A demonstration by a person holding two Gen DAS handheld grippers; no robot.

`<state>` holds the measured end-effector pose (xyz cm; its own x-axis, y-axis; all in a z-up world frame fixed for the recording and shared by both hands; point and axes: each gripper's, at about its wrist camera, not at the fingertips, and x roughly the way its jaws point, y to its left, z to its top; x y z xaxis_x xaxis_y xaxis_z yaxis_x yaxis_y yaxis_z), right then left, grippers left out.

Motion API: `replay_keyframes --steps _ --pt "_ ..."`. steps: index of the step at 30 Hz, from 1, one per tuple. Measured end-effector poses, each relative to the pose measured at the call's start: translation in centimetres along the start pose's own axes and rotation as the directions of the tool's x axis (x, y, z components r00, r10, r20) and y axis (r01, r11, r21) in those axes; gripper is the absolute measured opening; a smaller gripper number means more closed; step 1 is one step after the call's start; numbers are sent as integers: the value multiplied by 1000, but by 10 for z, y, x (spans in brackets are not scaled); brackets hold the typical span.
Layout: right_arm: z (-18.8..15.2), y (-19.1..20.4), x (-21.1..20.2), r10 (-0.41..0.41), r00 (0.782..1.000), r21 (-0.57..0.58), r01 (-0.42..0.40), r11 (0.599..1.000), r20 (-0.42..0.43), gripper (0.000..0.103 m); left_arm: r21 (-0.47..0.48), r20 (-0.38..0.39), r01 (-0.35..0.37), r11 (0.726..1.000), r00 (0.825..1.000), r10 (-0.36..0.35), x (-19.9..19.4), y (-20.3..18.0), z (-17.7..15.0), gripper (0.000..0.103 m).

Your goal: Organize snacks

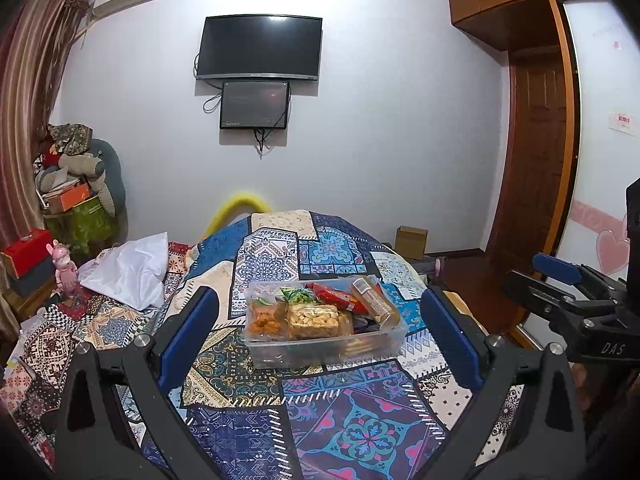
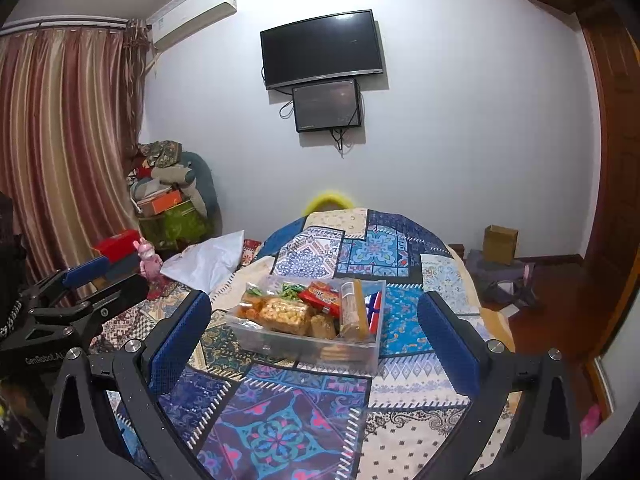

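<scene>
Left wrist view: clear rectangular plastic bin (image 1: 320,344) of crinkly snack packets (image 1: 314,320), both grippers' (image 1: 320,328) (image 2: 316,332) padded tongs wide.

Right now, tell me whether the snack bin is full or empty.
Full: the clear bin holds snack packets up to its rim.

One clear bin (image 1: 320,344), two wall screens (image 1: 260,48), one cardboard box (image 1: 411,242).
</scene>
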<state>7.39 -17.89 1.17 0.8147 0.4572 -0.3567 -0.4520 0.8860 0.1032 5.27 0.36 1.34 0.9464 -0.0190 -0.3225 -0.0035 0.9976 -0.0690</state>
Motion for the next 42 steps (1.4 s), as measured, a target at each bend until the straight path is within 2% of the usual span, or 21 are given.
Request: replay_keyframes --steps 15,24,38,42 --pt "-1 0 0 -4 1000 7 4 1000 -10 103 -14 -16 13 1000 1000 -14 2 4 0 102" --pt "-1 0 1 -5 1000 8 5 1000 -10 103 -21 -19 47 999 999 -48 4 4 0 102" --pt "-1 -1 1 -5 1000 9 6 1000 -11 103 11 -6 25 1000 1000 -25 1 -4 -3 102" --pt "-1 -1 3 -5 1000 15 5 1000 -16 103 8 -16 41 999 999 -41 2 -5 -4 102"
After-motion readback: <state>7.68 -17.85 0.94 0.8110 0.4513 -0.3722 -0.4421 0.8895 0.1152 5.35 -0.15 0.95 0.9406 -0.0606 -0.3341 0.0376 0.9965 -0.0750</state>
